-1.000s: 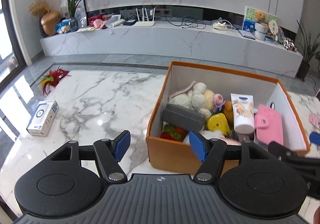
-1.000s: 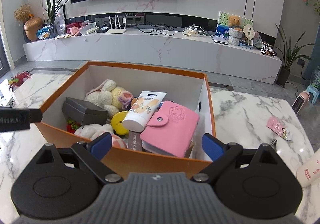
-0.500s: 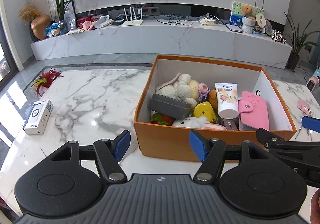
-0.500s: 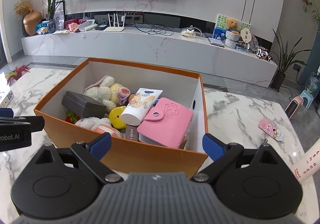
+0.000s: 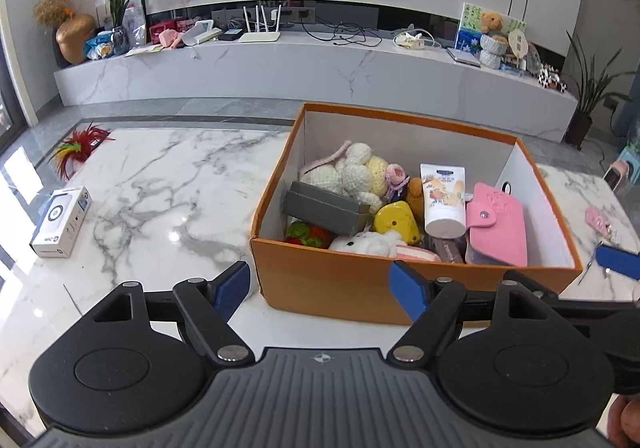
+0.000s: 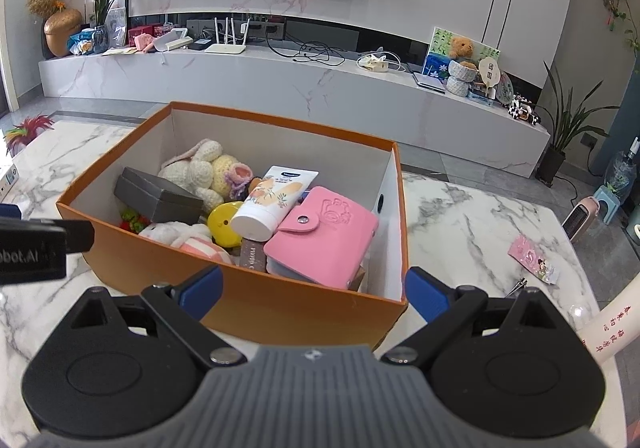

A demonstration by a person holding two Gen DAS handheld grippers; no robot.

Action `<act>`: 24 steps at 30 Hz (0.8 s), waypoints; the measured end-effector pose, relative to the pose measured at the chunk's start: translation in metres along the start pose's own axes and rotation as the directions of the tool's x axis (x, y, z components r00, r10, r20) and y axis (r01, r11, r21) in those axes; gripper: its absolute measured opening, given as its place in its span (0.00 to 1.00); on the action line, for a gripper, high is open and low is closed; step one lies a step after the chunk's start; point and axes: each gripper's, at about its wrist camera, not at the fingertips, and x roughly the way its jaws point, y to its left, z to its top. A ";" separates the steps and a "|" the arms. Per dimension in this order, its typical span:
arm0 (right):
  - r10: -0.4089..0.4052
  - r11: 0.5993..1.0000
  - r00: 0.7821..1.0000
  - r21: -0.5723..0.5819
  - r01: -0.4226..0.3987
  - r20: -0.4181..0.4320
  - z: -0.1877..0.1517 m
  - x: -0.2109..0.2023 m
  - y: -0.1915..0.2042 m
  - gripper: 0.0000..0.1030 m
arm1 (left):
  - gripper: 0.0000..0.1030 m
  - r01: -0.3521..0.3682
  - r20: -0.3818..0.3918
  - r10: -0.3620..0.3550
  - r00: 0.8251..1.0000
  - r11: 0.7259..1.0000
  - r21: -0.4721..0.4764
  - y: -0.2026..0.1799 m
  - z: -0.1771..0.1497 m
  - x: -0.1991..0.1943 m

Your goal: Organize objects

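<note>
A marble table (image 5: 160, 192) fills my view, with a TV wall behind. The orange box (image 5: 360, 284) on it already holds most things: plush toys, a grey case, a tube, a pink wallet (image 6: 324, 236). I judge the job mostly done. My left claw (image 5: 320, 284) is empty, its jaws opening; my right claw (image 6: 314, 290) stands wide, empty. Left out: a white box (image 5: 60, 222) and a pink packet (image 6: 534, 264).
</note>
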 end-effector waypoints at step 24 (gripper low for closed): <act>-0.004 0.999 1.000 -0.038 0.004 -0.002 -0.002 0.000 0.004 0.95 | 0.88 -0.014 0.033 0.015 0.999 1.000 -0.009 0.005 0.005 -0.004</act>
